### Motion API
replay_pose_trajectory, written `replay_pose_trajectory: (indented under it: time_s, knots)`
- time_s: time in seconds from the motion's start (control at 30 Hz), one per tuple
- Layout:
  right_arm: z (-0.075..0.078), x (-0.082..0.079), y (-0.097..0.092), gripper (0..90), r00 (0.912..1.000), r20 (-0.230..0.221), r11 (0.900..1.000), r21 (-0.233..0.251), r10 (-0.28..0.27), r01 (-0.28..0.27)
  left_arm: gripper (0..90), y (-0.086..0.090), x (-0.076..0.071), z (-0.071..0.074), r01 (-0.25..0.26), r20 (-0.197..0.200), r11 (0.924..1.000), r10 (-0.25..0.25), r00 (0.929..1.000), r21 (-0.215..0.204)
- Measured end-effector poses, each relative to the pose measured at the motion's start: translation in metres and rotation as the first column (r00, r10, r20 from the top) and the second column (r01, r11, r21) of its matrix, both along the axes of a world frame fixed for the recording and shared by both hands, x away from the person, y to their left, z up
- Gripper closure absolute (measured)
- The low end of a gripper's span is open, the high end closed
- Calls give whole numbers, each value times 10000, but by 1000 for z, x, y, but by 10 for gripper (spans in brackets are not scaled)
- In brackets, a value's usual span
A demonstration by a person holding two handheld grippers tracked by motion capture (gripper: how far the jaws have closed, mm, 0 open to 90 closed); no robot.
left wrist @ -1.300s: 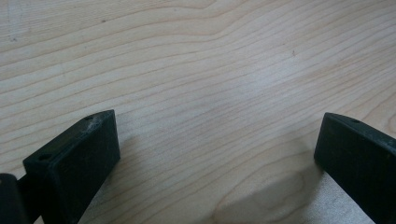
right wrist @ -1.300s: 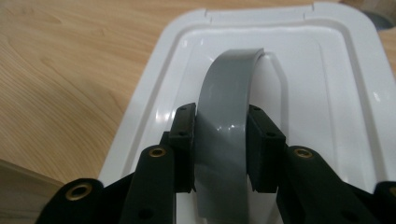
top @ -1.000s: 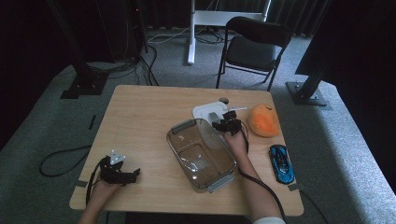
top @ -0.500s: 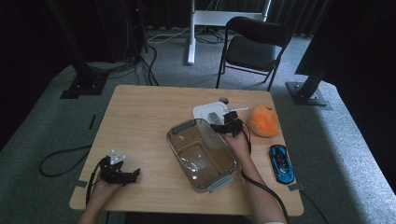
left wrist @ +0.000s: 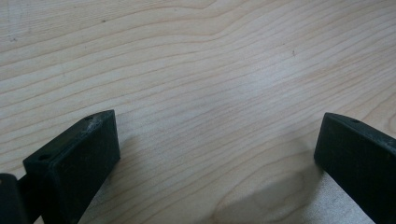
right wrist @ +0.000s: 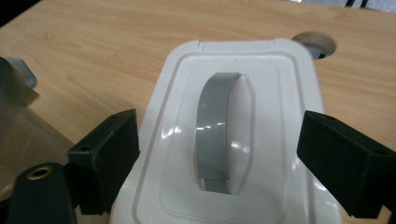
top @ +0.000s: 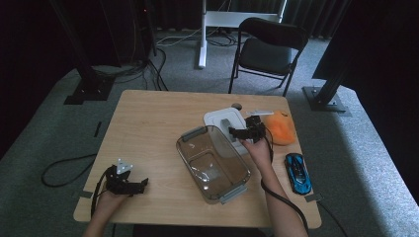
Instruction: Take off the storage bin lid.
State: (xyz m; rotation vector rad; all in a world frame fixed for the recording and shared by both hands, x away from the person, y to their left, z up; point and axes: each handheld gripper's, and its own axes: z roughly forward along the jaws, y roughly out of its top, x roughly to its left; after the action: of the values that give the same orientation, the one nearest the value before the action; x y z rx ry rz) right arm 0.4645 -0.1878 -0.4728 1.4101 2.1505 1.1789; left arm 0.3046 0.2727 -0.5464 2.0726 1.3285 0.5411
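A: High view, nearest the person first: the left gripper rests low on the light wooden table near its front left corner. What do its jaws do?

B: In the left gripper view they stand wide apart over bare wood grain, with nothing between them.

A: Further in, a clear glass rectangular dish with grey handles sits at the table's middle, tilted diagonally. Just behind it lies the white plastic lid with a grey strap handle.

B: And the right gripper hangs over that lid. Its jaws have just been opening; in the right gripper view they stand spread either side of the lid's grey handle, above it, pressing on nothing.

A: So the lid lies flat on the table, free. Right of the hand sits a blue toy car; beyond, an orange soft lump.
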Motion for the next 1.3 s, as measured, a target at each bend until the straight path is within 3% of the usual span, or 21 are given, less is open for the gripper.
replay_pose_trajectory:
  time_s: [0.33,0.8,1.3]
  knots:
    - [12,-10,-19,142,9988,312,9993,22,-382,382,6,0,0,0,-32,13,10000,32,10000,-5]
    - [18,-17,-53,142,9934,349,9940,-30,-1092,1094,5,0,-1,0,-53,15,10000,53,10000,-14]
    - [24,-21,-94,142,9777,388,9784,-48,-2063,2066,5,0,-1,0,-70,9,10000,70,10000,-6]
